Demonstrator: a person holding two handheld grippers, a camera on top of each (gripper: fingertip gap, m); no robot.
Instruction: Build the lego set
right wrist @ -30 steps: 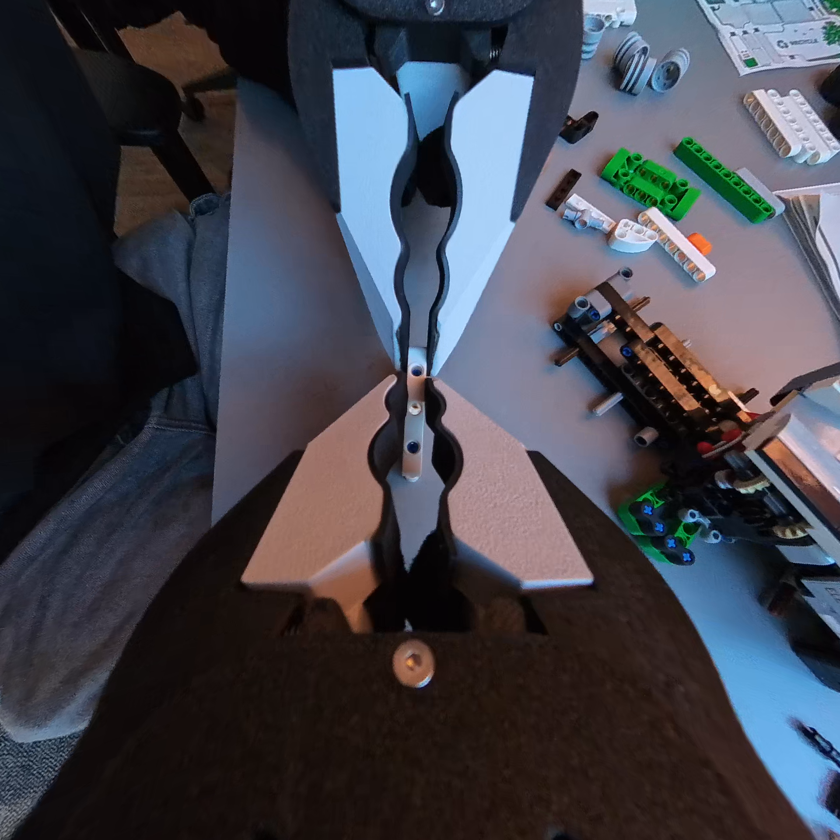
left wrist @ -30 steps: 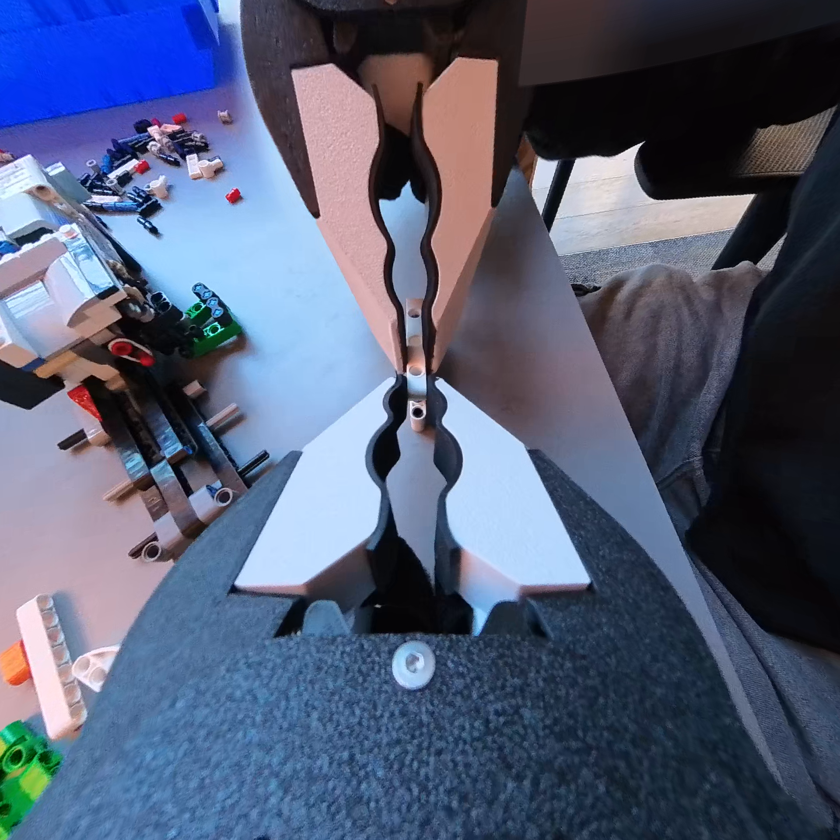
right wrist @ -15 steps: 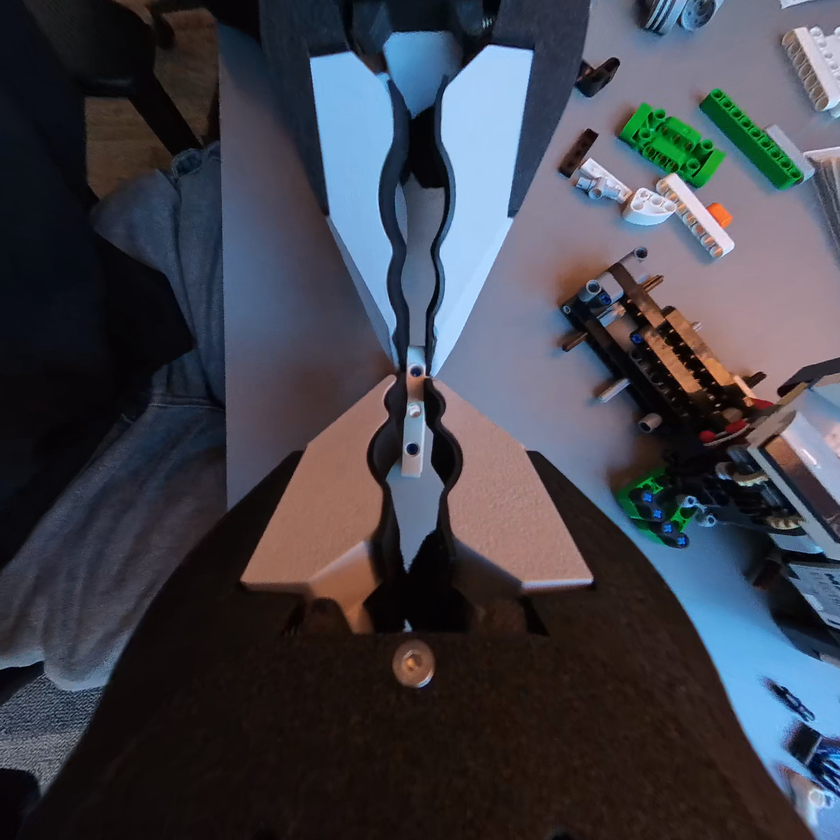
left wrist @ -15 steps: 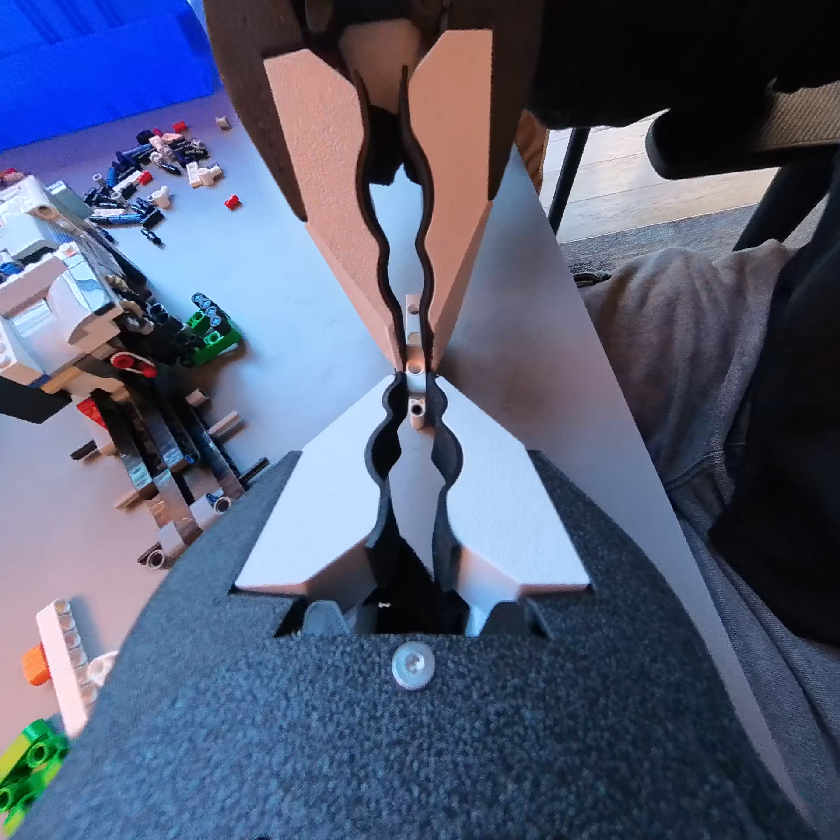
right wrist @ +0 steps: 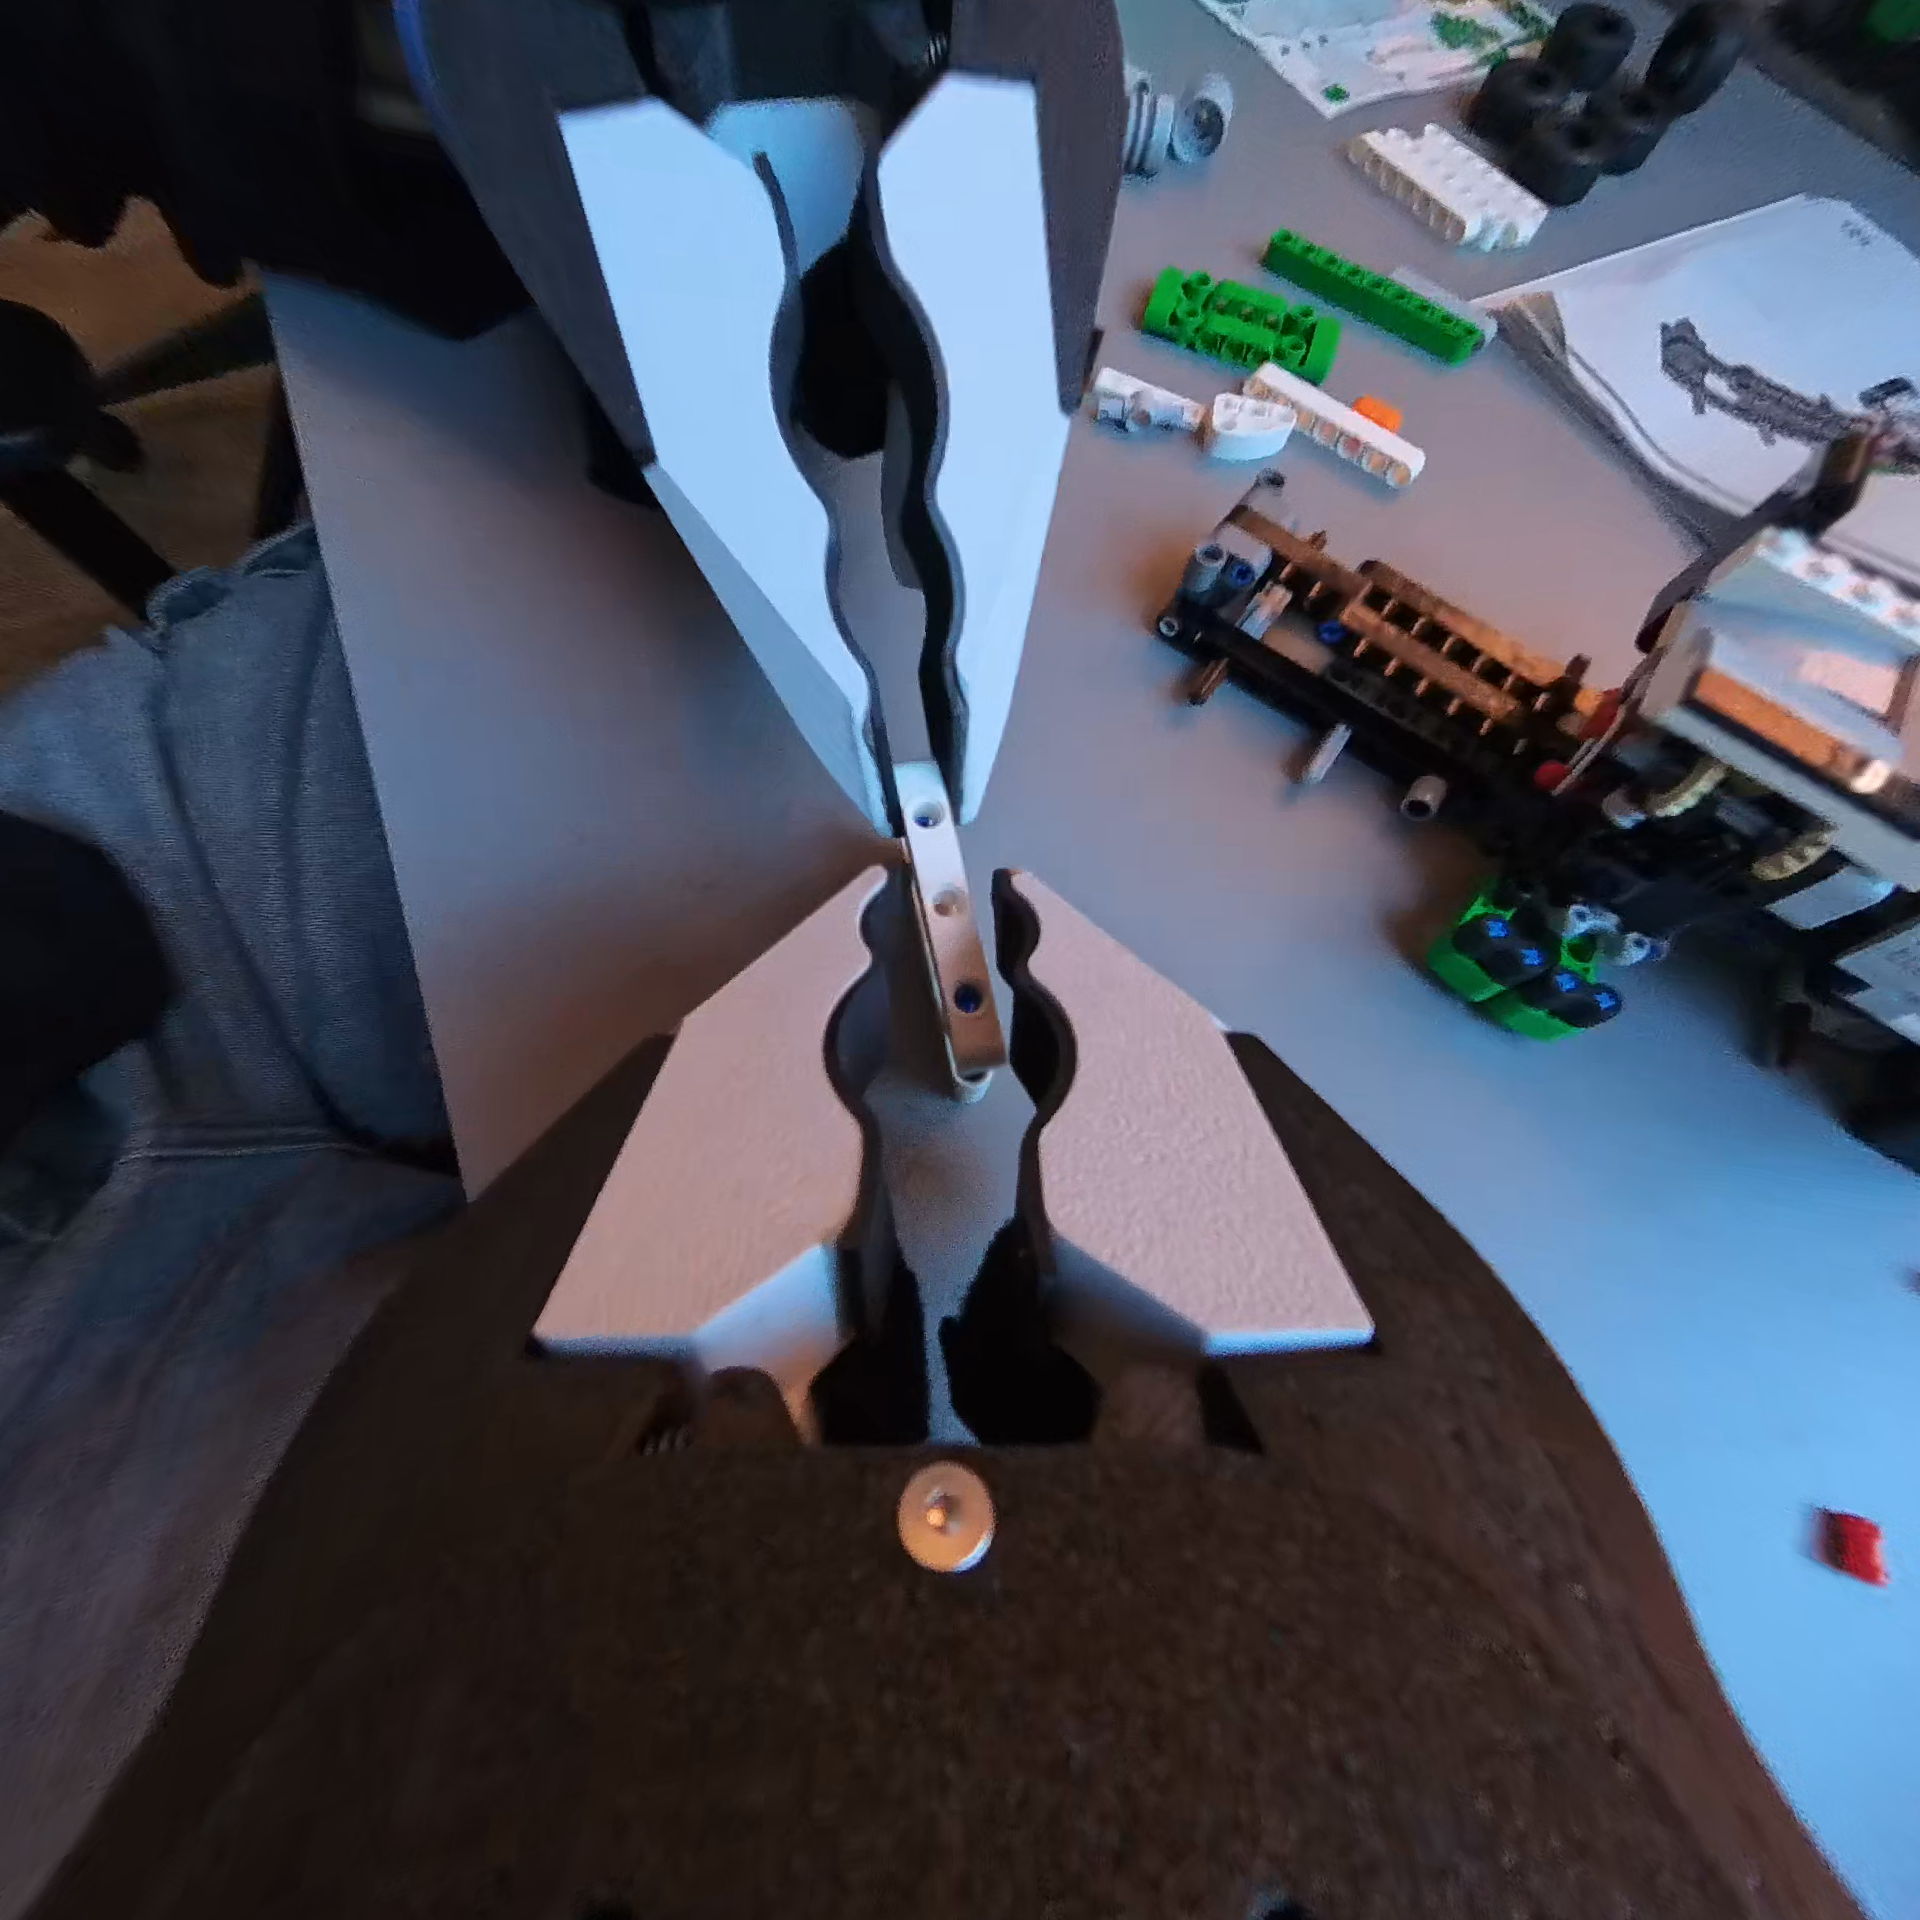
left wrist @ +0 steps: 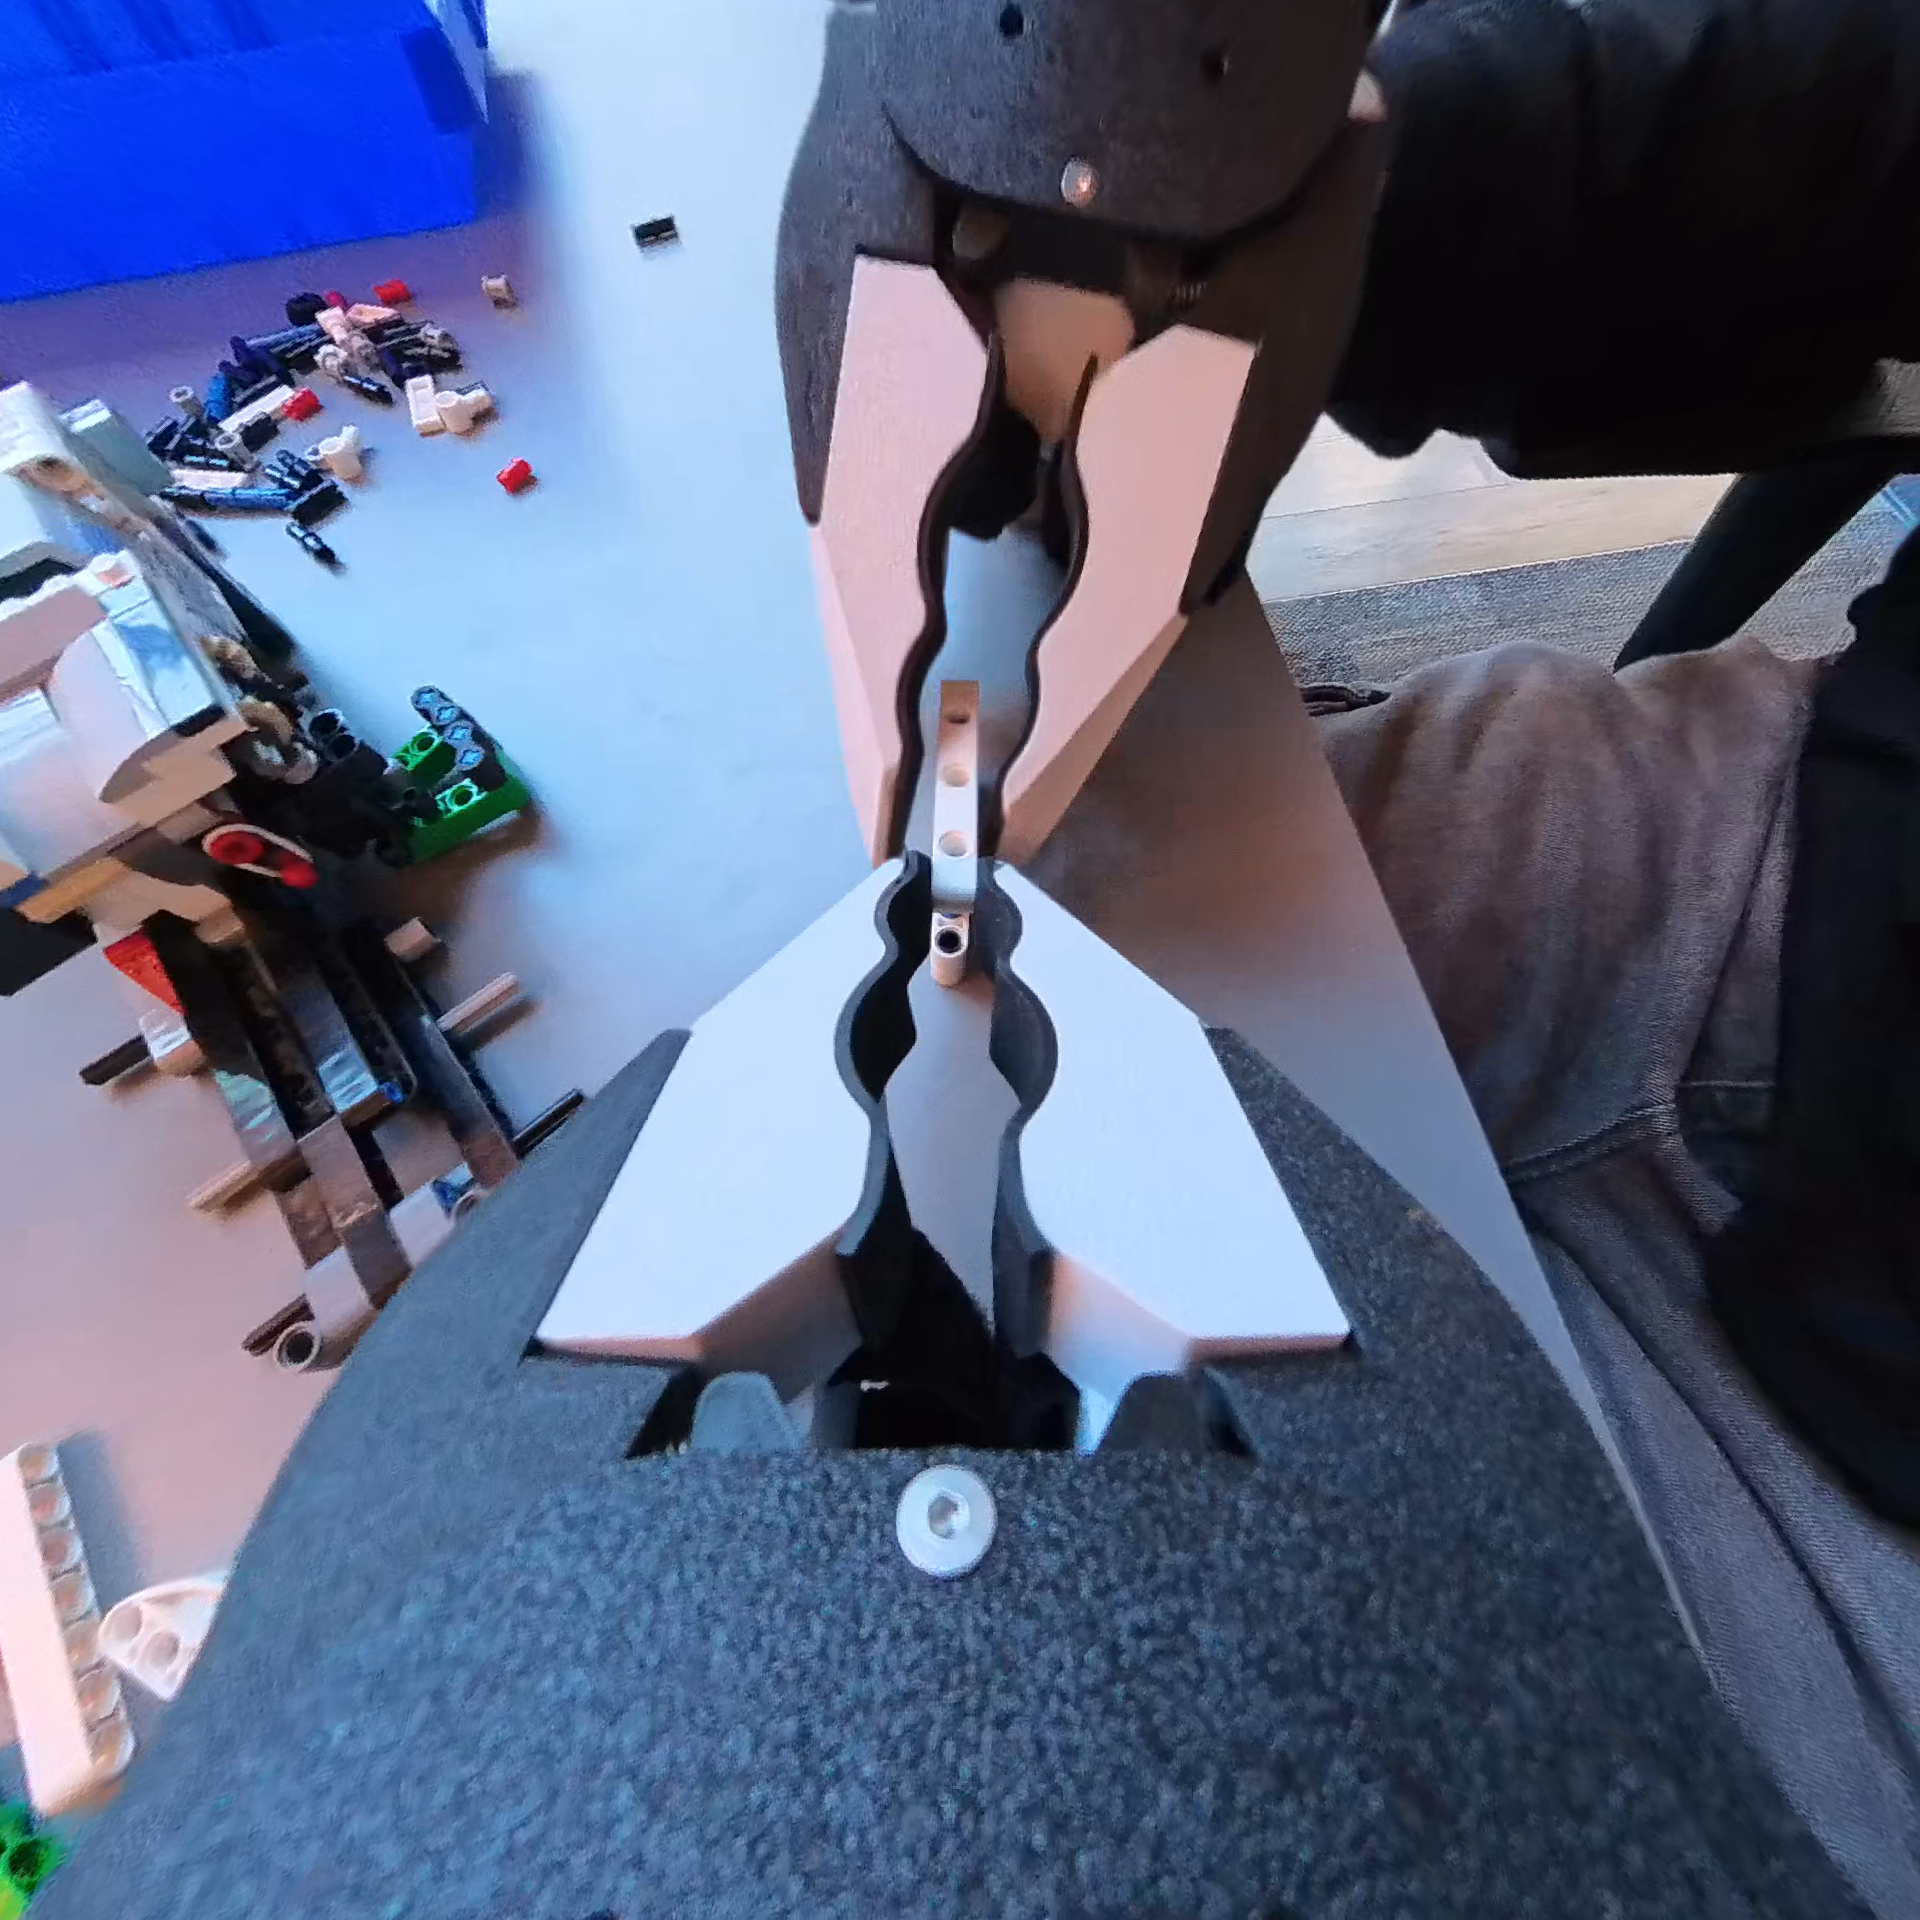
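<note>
A small white lego beam (left wrist: 957, 800) is held over the near corner of the grey bench (left wrist: 665, 644), whose edge runs to 5 o'clock in the left wrist view with a person's trousered leg (left wrist: 1621, 894) just past it. The left gripper (left wrist: 951, 904) has its fingers clenched on one end of the beam. In the right wrist view the right gripper (right wrist: 948, 883) has its fingers parted, the beam (right wrist: 954, 935) lying between them without a clear pinch. Bare bench lies around the grippers. A blue bin (left wrist: 229, 135) at 11 o'clock is shown by the left view only, its contents hidden; an open booklet (right wrist: 1704, 343) and black tyres (right wrist: 1590, 94) at 1 o'clock are shown by the right only. The part-built model (right wrist: 1558, 707) is seen at 3 o'clock.
</note>
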